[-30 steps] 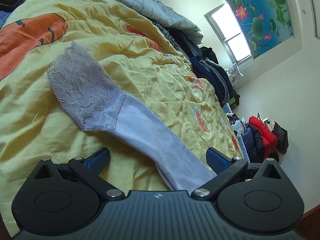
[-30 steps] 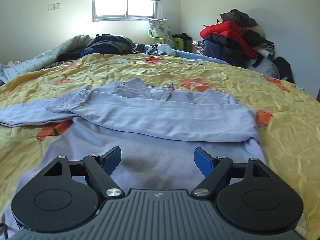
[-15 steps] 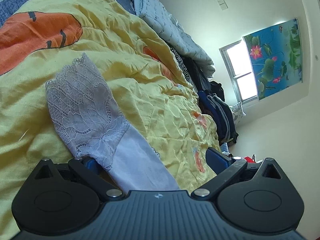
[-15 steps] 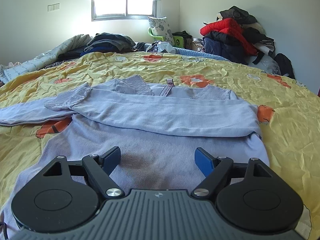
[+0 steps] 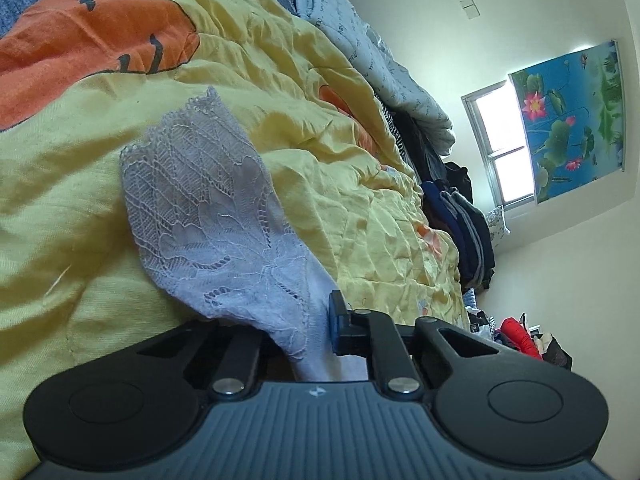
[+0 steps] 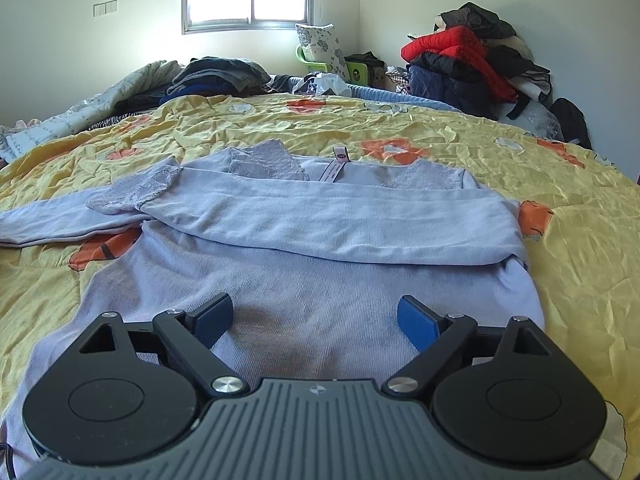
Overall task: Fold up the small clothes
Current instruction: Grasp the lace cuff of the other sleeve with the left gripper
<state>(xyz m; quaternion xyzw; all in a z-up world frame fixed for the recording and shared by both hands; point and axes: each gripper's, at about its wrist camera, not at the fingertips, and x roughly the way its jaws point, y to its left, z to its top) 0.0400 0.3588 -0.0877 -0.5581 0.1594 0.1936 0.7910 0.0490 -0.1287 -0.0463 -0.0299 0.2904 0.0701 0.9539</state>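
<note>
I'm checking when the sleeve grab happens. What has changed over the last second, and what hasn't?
The left hand-held gripper moved forward along the outstretched sleeve toward its lace cuff, and its jaws have just closed on the sleeve near the lace. The right hand-held gripper kept hovering over the lilac top, jaws opening slightly wider, nothing between them. The top and the yellow quilt lie as before.

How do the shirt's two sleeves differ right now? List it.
The left sleeve stretches out sideways onto the yellow bedspread; the right sleeve is folded across the shirt's body. The left gripper is shut on the left sleeve near its lace cuff; the right sleeve lies free. Both are lavender with lace cuffs.
</note>
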